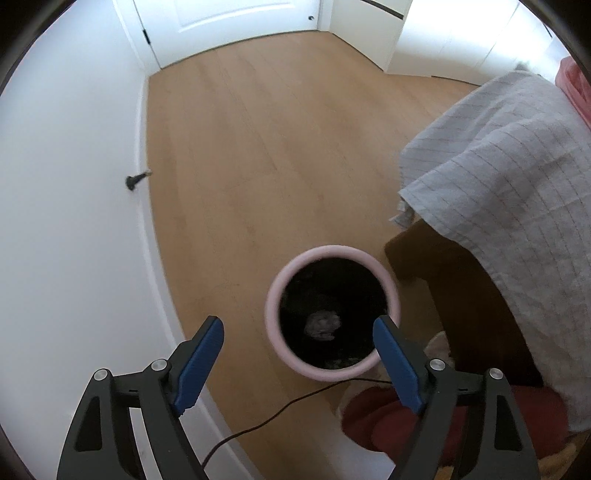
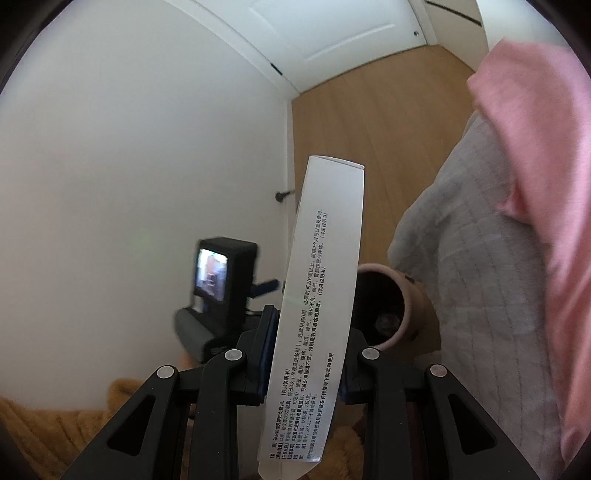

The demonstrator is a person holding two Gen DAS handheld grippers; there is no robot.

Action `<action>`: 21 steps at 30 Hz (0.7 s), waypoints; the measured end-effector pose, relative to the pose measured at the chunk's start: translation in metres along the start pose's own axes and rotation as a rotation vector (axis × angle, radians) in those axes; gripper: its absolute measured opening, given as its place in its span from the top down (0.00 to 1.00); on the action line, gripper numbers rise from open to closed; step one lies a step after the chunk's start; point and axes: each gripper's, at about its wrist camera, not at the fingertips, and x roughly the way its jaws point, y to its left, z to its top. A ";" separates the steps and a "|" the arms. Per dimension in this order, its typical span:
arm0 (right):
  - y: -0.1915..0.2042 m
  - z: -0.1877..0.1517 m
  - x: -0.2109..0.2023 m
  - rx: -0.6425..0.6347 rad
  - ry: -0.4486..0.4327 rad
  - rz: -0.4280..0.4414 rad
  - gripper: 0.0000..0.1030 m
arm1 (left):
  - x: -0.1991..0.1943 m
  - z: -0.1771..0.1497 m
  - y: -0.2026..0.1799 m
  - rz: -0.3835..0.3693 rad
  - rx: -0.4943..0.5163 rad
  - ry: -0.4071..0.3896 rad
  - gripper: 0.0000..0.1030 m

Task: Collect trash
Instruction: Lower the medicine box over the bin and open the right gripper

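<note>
The left tongs (image 1: 297, 341) stand wide apart with nothing between their blue pads (image 1: 201, 363), hanging above the wooden floor (image 1: 258, 147). Below and just ahead of them sits the bin (image 1: 275, 302), a round pink-rimmed container with a dark inside. A crumpled grey wad (image 1: 322, 325) lies at its bottom. One pad overlaps the bin's near-right rim in the left wrist view; whether it touches cannot be told. A thin dark cable (image 1: 280, 406) runs across the floor just in front of the bin.

The right tongs (image 2: 304, 363) are clamped on a box (image 2: 325, 258), a long, flat white carton printed with black Chinese text. The pads grip it near its lower half, and it rises tilted forward, its far end reaching up past the skirting. Seen from the right wrist, the bin (image 2: 404, 291) sits just right of the box and beyond it, on the floor beside the bed.

A grey checked blanket (image 1: 509, 177) hangs over the bed's edge close to the bin, with a pink cloth (image 2: 535, 147) lying over it. To the left is a white wall (image 1: 74, 184) with a black doorstop (image 1: 135, 180) low on it, and a white door (image 1: 229, 18) at the far end. The left device's camera screen (image 2: 211, 275) shows in the right wrist view.
</note>
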 end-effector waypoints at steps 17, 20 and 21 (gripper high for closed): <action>0.006 0.020 0.152 -0.156 0.238 -0.177 0.42 | -0.046 -0.009 0.043 0.115 -0.105 -0.080 0.18; 0.013 0.021 0.148 -0.207 0.187 -0.196 0.06 | -0.049 -0.009 0.041 0.118 -0.099 -0.086 0.18; 0.012 0.022 0.146 -0.210 0.180 -0.203 0.06 | -0.050 -0.009 0.038 0.118 -0.097 -0.088 0.18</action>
